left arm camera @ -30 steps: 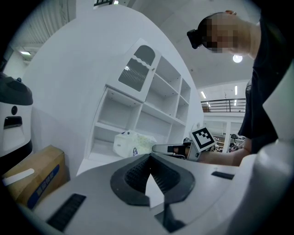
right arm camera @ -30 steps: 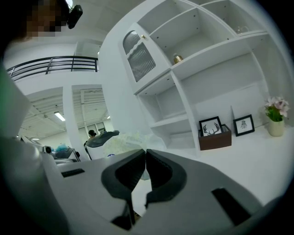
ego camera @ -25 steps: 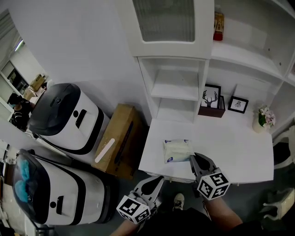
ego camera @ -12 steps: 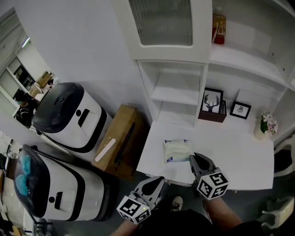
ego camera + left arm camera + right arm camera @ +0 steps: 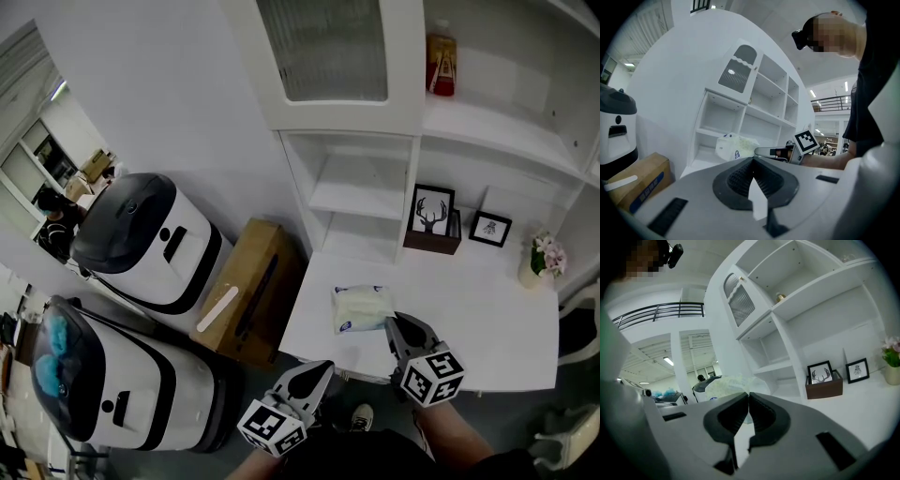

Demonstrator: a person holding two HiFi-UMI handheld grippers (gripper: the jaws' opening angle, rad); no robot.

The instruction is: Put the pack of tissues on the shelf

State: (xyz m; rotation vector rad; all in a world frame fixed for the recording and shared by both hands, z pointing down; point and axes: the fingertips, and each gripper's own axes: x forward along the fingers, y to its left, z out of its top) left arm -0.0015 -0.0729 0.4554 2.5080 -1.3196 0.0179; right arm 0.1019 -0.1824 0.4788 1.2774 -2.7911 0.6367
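The left hand-held gripper (image 5: 314, 373) and right hand-held gripper (image 5: 397, 324) are sitting closed and empty. The right, just beside the pack of tissues (image 5: 361, 307), is probably risking shoving it across the counter (image 5: 473, 314) if it goes in unopened.

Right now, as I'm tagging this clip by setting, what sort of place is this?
Probably a home-style study corner set up in a lab: a white desk under shelves, a framed deer picture, two big white machines beside it.
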